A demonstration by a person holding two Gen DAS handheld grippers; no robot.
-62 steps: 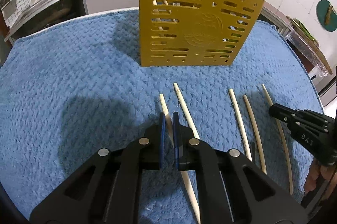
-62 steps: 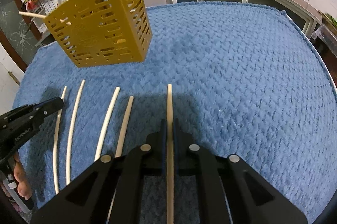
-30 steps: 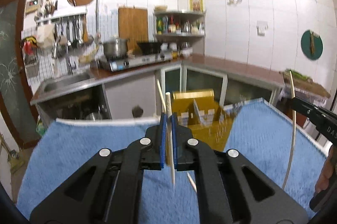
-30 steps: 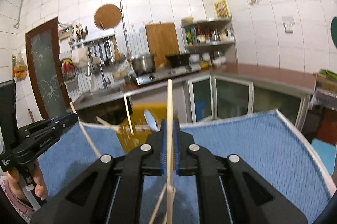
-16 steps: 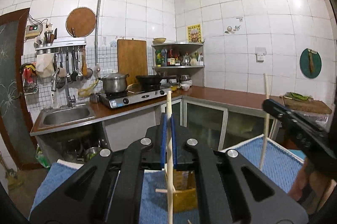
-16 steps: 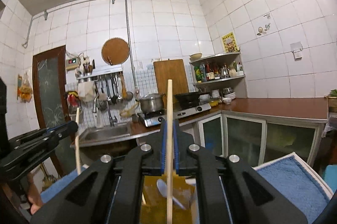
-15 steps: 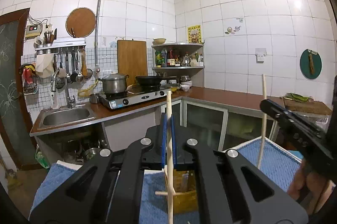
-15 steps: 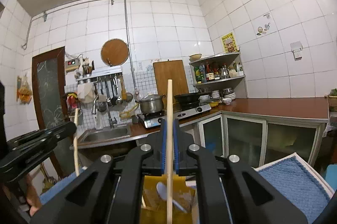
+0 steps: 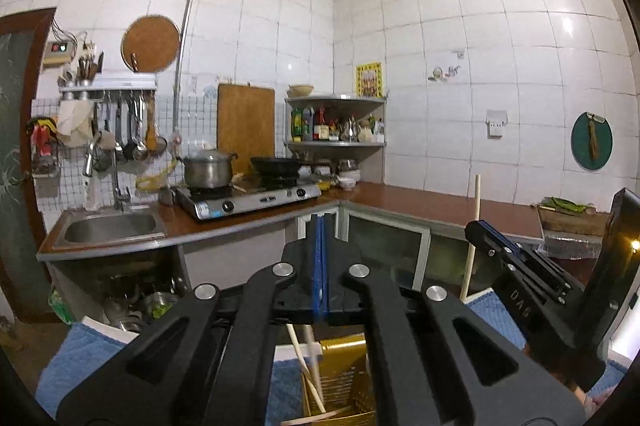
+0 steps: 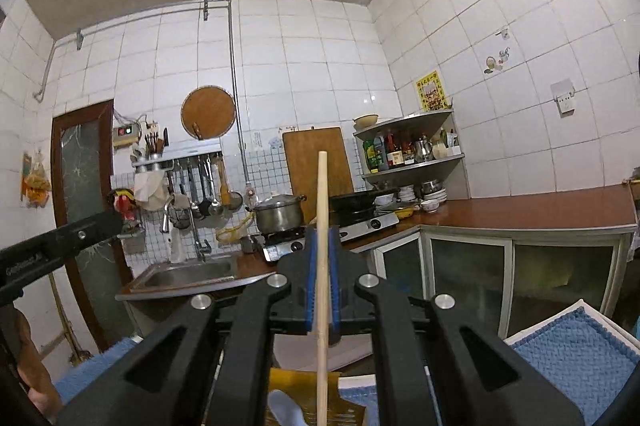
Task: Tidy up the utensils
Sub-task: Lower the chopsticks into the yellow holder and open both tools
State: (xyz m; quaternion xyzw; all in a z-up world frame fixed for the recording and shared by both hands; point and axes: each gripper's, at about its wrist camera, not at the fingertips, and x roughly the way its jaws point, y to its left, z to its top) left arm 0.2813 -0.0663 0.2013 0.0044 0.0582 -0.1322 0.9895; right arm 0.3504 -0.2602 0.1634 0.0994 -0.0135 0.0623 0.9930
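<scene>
Even, moderately bright indoor light, source itself out of frame. Specular hotspots on the glossy wall tiles [image 9: 568, 22], brightest upper right in both views, plus one small spot above the wooden cutting board [image 9: 245, 124]. Strong fisheye: tile lines bow, black vignette in all corners. Background kitchen reasonably sharp, no visible motion blur. Cabinet space under the sink [image 9: 110, 228] is dim and murky. Close-up black gripper bodies render as flat, low-detail shapes.
</scene>
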